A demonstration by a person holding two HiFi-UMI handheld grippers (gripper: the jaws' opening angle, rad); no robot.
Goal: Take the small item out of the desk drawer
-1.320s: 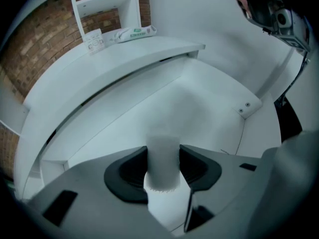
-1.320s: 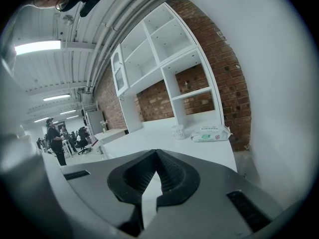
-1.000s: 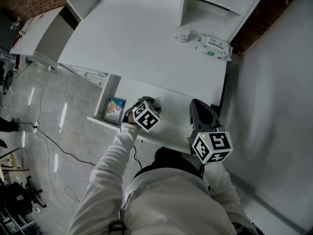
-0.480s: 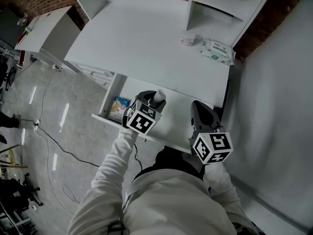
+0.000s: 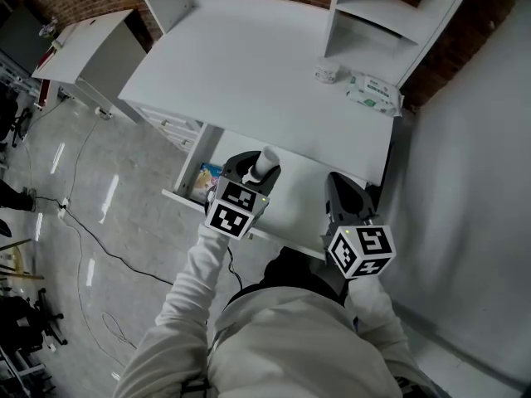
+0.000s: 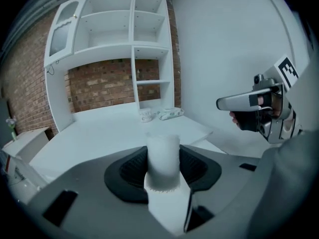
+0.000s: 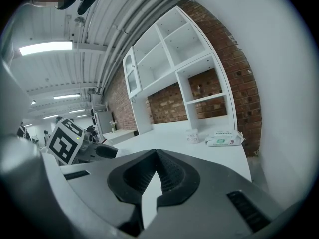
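Note:
A small white cylinder stands upright between the pads of my left gripper, which is shut on it above the open desk drawer. My right gripper hangs over the drawer's right end with its jaws shut and nothing between them. In the left gripper view, my right gripper shows at the right edge, level with the white desk top.
A colourful packet lies in the drawer's left end. On the desk top at the back right stand a small white jar and a pack of wipes, below a white shelf unit. Cables trail on the floor at the left.
My left gripper has risen out of the drawer and tipped upward, bringing the white cylinder into sight above the drawer. The right gripper has stayed where it was.

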